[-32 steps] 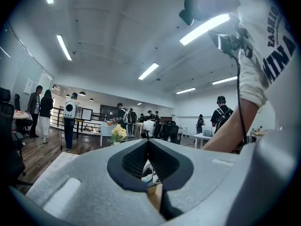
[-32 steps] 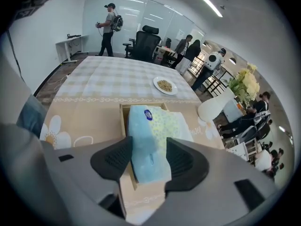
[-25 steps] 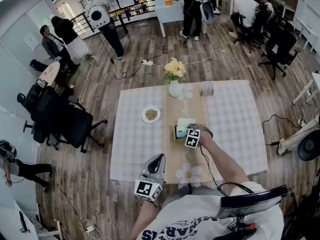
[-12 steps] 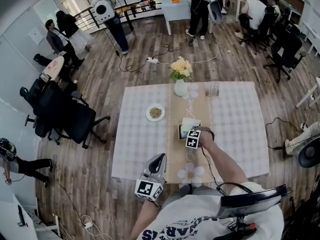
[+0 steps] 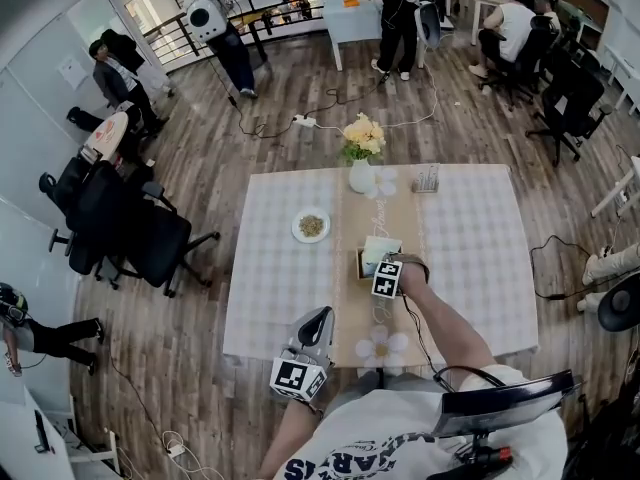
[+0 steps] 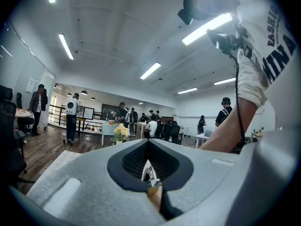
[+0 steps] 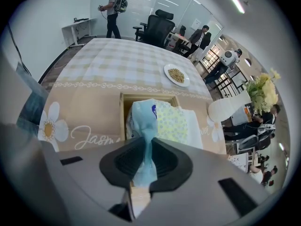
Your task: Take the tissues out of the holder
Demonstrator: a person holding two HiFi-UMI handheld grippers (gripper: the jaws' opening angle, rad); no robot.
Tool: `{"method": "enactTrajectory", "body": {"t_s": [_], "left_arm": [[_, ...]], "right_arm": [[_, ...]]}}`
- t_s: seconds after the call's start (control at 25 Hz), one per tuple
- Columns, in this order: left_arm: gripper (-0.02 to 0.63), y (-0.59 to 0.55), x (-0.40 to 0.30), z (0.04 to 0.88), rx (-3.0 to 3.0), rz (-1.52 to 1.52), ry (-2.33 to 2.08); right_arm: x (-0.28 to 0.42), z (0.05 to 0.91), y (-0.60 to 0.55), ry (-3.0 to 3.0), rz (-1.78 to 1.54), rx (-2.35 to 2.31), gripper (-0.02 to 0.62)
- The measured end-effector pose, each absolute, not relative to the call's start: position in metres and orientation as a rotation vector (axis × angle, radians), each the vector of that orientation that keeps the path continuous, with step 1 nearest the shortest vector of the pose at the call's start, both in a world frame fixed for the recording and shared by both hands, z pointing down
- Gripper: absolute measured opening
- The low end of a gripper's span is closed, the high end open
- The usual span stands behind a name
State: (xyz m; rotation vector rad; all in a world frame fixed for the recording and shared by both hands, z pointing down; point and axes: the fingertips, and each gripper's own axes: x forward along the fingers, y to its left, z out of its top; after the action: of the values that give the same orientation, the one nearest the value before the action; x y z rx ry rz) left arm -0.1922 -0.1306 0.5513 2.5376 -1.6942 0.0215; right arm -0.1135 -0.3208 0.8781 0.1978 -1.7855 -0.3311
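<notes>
Now right gripper [image 7: 143, 163] fingers, just closed, pinch tissue pack [image 7: 143, 119] — pack standing in holder [image 7: 148, 96].

text "Jasm…" | on table runner [image 7: 84, 114] | text "MINA", cut off | on shirt [image 6: 282, 84]

Holder [image 5: 358, 266] stands mid-bench [image 5: 470, 258], tissues [image 5: 377, 248] in it. Plate [image 5: 311, 226] lies left of holder. Vase [image 5: 360, 176] stands behind holder, near far edge.

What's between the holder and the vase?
Nothing, just bare runner between holder and vase; the head view shows it.
</notes>
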Motion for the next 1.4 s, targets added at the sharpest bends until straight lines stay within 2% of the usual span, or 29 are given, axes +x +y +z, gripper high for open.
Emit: {"method": "enactTrajectory", "body": {"t_s": [0.56, 1.16, 1.4], "left_arm": [[-0.002, -0.140, -0.185, 0.550, 2.580, 0.010, -1.658], [-0.002, -0.152, -0.141, 0.520, 2.705, -0.080, -1.530], [-0.002, -0.150, -0.139, 0.511, 2.718, -0.112, -1.536]], "right_arm": [[-0.115, 0.821, -0.332, -1.855, -0.426, 0.342, 0.041], [-0.086, 0.618, -0.329, -1.952, -0.732, 0.597, 0.041], [-0.080, 0.574, -0.315, -1.945, -0.818, 0.626, 0.041]]}}
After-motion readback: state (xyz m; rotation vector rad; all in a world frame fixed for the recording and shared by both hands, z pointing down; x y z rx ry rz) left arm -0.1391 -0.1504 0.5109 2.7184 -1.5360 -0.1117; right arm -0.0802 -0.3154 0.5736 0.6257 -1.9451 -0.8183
